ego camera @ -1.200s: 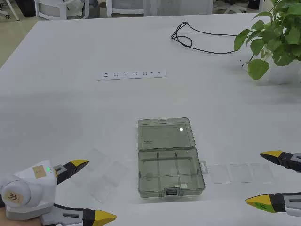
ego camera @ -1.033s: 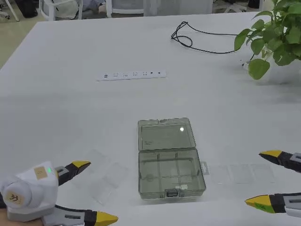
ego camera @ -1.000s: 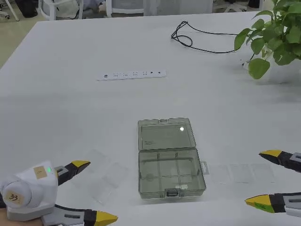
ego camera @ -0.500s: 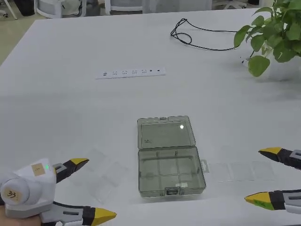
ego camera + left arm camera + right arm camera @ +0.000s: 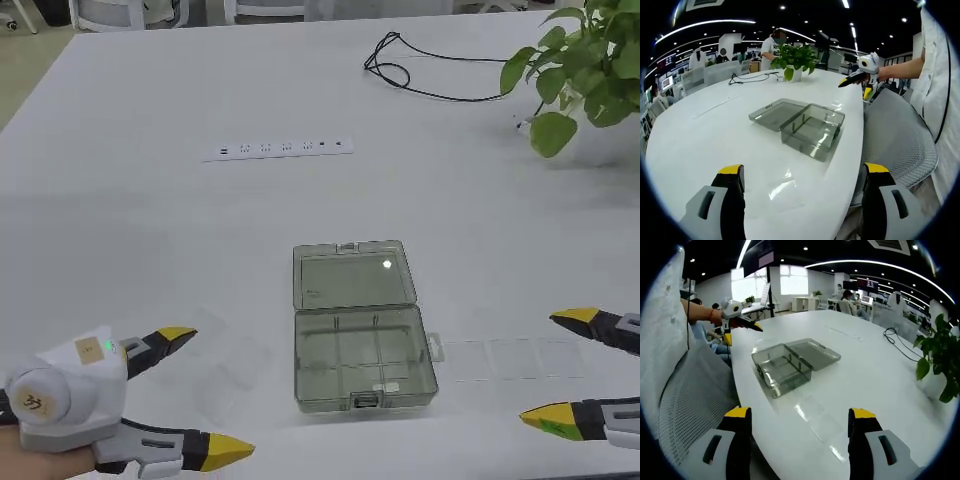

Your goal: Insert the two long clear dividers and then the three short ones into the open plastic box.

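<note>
1. My left gripper point(image 5: 212, 392) is at the lower left of the head view, above the tabletop point(image 5: 130, 230), jaws spread wide with nothing between them.
2. My right gripper point(image 5: 550, 368) is at the lower right edge of the head view, jaws also wide apart and holding nothing.
3. The plastic box point(image 5: 365, 350) sits on the tabletop between the two grippers, touching neither. It is smoky clear, with its latch side towards me.
4. The lid point(image 5: 353, 275) is swung fully open and lies flat on the far side of the base.
5. Faint grid lines show in the base. I can't tell what they are.
6. The long clear dividers point(image 5: 225, 365) lie flat on the tabletop just left of the box, near my left gripper's tips. They are very faint, so I can't make out their edges or count them.
7. In the left gripper view those sheets lie just ahead, between my jaws and the box.
8. The short clear dividers point(image 5: 512, 358) lie flat in a row just right of the box, close to my right gripper's tips. I see about three panels, side by side.
9. In the right gripper view that row runs from between my jaws towards the box.
10. A white power strip point(image 5: 280, 149) lies further back, well apart from the box.
11. A black cable point(image 5: 420, 80) is looped at the far side of the tabletop.
12. A leafy plant point(image 5: 580, 70) stands at the far right.
</note>
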